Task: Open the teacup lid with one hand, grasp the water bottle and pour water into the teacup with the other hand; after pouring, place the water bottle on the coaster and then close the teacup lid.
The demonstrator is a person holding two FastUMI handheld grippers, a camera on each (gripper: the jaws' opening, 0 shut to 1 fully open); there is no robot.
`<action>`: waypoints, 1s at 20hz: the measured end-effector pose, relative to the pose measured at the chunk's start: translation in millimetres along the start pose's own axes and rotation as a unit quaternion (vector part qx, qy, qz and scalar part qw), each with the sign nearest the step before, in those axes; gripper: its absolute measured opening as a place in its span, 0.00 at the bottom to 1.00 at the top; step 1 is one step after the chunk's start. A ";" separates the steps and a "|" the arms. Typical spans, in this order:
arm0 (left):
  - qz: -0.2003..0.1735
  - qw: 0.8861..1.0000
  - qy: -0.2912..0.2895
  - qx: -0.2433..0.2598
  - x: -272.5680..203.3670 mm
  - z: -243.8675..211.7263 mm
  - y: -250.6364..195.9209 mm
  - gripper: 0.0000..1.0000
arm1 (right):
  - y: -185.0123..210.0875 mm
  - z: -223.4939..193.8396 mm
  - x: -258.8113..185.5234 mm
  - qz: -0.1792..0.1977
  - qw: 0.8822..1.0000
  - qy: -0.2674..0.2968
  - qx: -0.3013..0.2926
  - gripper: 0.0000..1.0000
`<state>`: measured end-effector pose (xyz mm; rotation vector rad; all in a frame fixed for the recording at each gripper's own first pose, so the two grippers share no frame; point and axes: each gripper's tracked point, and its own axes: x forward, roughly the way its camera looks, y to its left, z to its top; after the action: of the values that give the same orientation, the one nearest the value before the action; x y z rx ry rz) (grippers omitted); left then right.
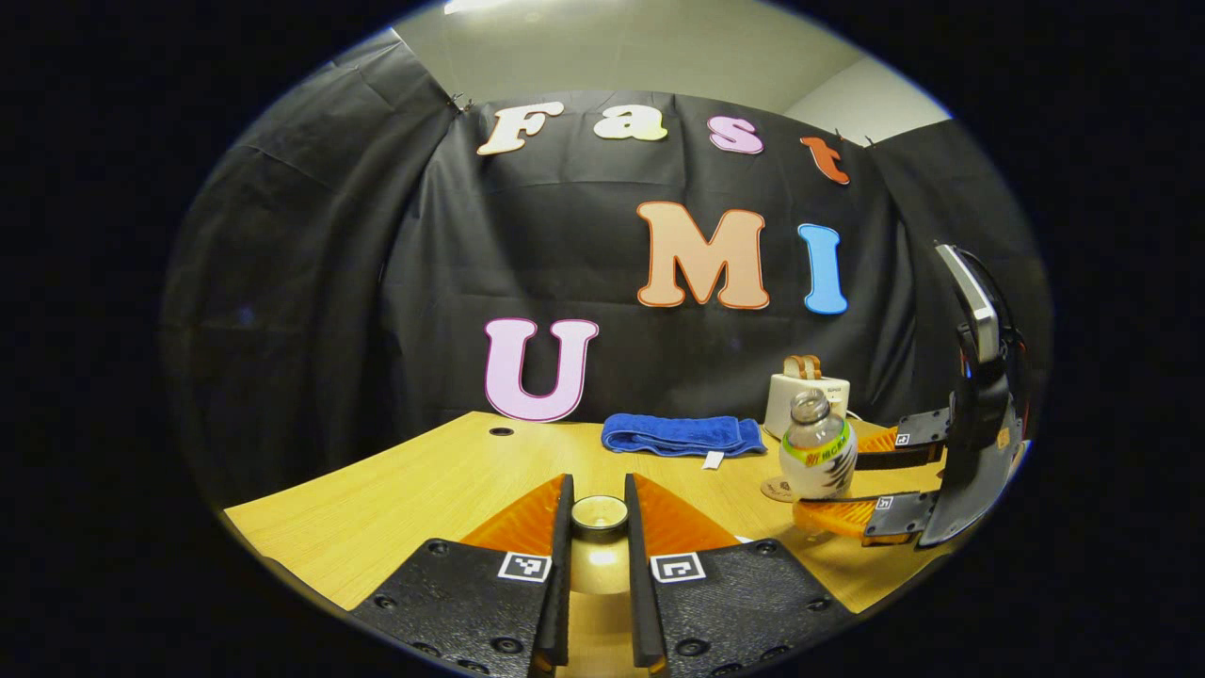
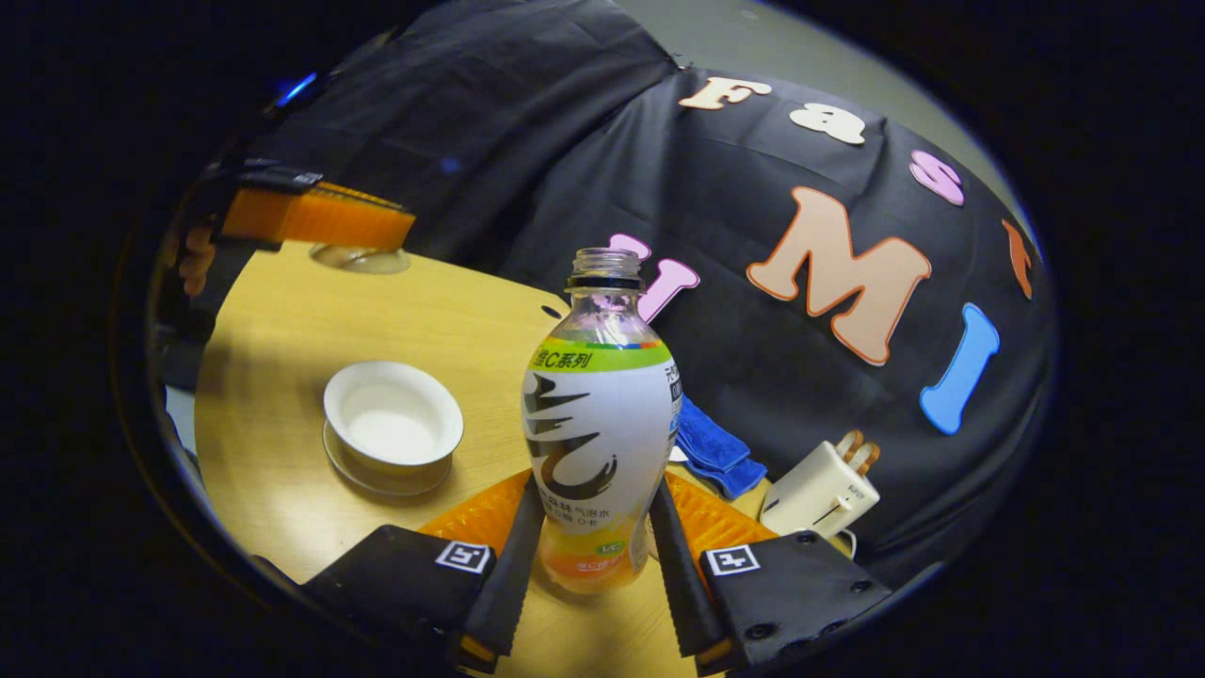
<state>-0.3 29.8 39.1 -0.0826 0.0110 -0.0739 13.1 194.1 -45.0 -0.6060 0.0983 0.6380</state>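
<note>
Fingers of the right gripper point(image 2: 595, 556) were clamped on the water bottle point(image 2: 600, 443), one pressing each side of its lower body at the bottom centre of the right gripper view. The bottle stood capless, its open neck reaching up to the middle of the frame, and it looked slightly tilted there.

Left of it, in the lower left of that view, sat the white teacup point(image 2: 393, 421) on its saucer point(image 2: 381, 478), uncovered, apart from the bottle, on the wooden table point(image 2: 282, 330). In the upper left, the left gripper point(image 2: 320, 218) hung above the table with the teacup lid point(image 2: 361, 257) showing under its fingers.

Over in the left gripper view, that gripper point(image 1: 599, 527) was closed on the lid point(image 1: 600, 514), its knob pinched between both fingers at the bottom centre. To the right of that frame, the right gripper point(image 1: 871, 485) gripped the bottle point(image 1: 816, 456) from the side, and a round coaster point(image 1: 776, 489) lay just at the bottle's lower left.

Further back, a folded blue towel point(image 1: 682, 435) lay on the table near the black cloth wall point(image 1: 377, 282), and a small white toaster point(image 1: 805, 394) stood behind the bottle.
</note>
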 end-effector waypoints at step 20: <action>-0.027 0.999 0.015 -0.015 -0.9 -14.4 -11.9 0.24 | -115.2 -35.7 69.7 -0.113 0.964 -0.010 0.239 0.67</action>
<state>-2.2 16.8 25.8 -0.1112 0.0406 -0.1282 140.1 137.6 -35.3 -0.1397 0.1559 0.3772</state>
